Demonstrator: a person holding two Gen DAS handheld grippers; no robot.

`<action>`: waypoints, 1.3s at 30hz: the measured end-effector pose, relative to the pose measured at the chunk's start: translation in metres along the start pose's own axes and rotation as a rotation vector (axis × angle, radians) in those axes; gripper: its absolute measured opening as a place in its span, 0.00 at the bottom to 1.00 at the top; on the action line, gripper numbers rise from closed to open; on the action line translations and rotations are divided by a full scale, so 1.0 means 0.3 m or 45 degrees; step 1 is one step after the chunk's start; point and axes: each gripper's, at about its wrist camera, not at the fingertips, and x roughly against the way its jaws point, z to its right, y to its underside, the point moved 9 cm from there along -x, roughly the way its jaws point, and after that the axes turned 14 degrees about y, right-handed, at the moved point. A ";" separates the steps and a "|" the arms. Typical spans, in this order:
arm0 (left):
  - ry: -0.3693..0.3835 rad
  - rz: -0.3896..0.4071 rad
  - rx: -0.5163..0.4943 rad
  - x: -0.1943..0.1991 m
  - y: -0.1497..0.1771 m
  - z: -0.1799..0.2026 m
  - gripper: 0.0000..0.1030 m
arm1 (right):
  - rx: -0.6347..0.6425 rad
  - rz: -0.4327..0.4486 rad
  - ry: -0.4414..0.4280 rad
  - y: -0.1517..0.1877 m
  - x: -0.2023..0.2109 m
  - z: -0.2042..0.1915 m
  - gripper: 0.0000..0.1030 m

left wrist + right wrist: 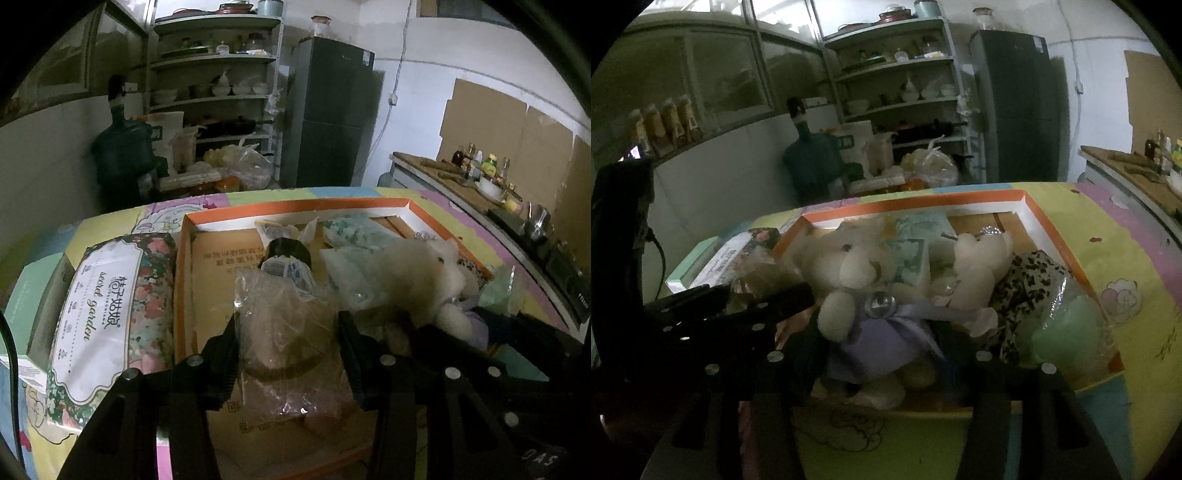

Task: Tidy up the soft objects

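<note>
the room is dim and both fisheye views go dark at the bottom, where the black gripper frames swallow the detail; in the left wrist view the lower end of the clear plastic bag (291, 332) is lost behind the frame, and what is inside it reads only as a brownish soft mass. the orange-rimmed box (295, 206) sits in the middle of both frames on a pastel patterned tablecloth (1108, 236), with a floral tissue pack (107, 310) just outside its left wall. in the box lie soft things piled together: a white teddy bear in a lilac dress (860, 295) at centre, a second pale plush (975, 273) to its right, a leopard-print cloth (1030, 291) and a green item in clear wrap (1067, 328) at the right. the left gripper (288, 321) has its fingers (227, 339) part-way apart on either side of the bag, close against its crinkled sides; whether they press on it i cannot tell. the right gripper (875, 332) stands part-way open around the bear's dress, and its fingertips are too dark to tell whether they clamp.
</note>
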 end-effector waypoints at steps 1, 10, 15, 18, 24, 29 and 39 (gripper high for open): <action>-0.002 0.001 -0.003 0.002 0.000 0.001 0.48 | -0.001 0.003 -0.001 0.000 0.003 -0.001 0.58; -0.003 0.051 0.003 0.046 -0.012 0.000 0.70 | -0.033 0.043 -0.013 -0.008 0.029 0.013 0.67; -0.018 0.081 -0.007 0.085 -0.026 0.003 0.73 | -0.040 0.057 -0.022 -0.010 0.044 0.014 0.71; -0.018 0.099 -0.015 0.108 -0.032 0.009 0.75 | -0.048 0.067 -0.020 -0.010 0.054 0.014 0.72; -0.012 0.129 -0.018 0.144 -0.041 0.021 0.77 | -0.068 0.099 -0.010 -0.015 0.092 0.025 0.72; -0.001 0.156 -0.011 0.175 -0.046 0.025 0.77 | -0.078 0.117 -0.001 -0.021 0.119 0.034 0.72; -0.024 0.212 0.005 0.263 -0.042 0.016 0.77 | -0.079 0.158 0.022 -0.030 0.181 0.020 0.72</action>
